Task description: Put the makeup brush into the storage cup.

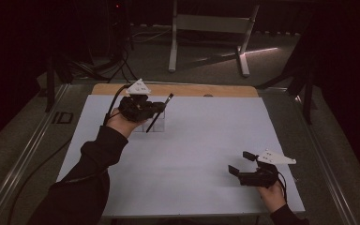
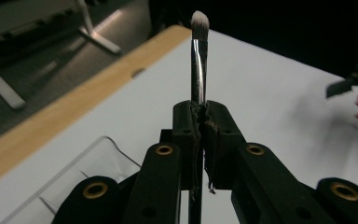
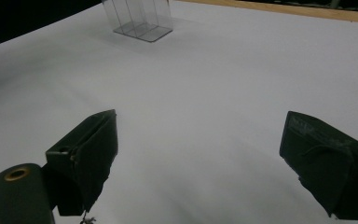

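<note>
Two grippers: left gripper (image 2: 200, 116) clamps a slim black-handled, white-tipped makeup brush (image 2: 198, 56) — bristles beyond its fingertips, above a clear plastic compartment box (image 3: 140, 18); right gripper (image 3: 198, 154) gapes wide, unladen.

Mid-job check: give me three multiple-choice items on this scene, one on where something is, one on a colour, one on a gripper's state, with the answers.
1. Where does the clear organizer stand?
A. on the far left part of the white sheet
B. by the right gripper
C. on the floor

2. What colour is the brush tip?
A. red
B. white
C. black

3. How does the right gripper stand?
A. shut on the brush
B. shut on nothing
C. open, holding nothing

Answers: 1 A, the high view shows it under the left gripper. 2 B, the bristles show white above the shut jaws. 3 C, its jaws stand wide apart over the bare white sheet.
</note>
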{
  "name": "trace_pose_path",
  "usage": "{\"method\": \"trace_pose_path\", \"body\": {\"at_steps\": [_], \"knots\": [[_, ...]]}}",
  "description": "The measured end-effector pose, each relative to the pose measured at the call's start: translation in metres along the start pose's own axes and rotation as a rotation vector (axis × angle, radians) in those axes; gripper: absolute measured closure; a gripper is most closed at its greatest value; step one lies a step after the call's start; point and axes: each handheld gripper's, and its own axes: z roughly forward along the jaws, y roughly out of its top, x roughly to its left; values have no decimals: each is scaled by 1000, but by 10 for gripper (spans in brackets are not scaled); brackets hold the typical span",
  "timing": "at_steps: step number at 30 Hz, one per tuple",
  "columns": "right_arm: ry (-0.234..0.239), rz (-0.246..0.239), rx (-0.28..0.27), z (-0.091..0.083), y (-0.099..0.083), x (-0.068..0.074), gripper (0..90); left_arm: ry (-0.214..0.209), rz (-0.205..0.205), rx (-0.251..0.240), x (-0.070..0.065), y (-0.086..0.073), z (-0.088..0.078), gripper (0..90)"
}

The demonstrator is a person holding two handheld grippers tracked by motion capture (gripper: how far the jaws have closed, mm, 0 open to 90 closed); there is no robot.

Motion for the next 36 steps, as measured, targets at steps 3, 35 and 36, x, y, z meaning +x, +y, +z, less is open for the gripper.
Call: {"method": "trace_pose_path", "body": {"at_steps": [3,35,36], "knots": [[0,0,-2,0,0,0,114,28,-39,-52,7,-2,-4,853],[1,4,-6,0,0,0,114,186,-119,-293,40,-11,-10,853],[1,4,-6,0,0,0,114,185,-116,-312,41,-12,-9,853]]}}
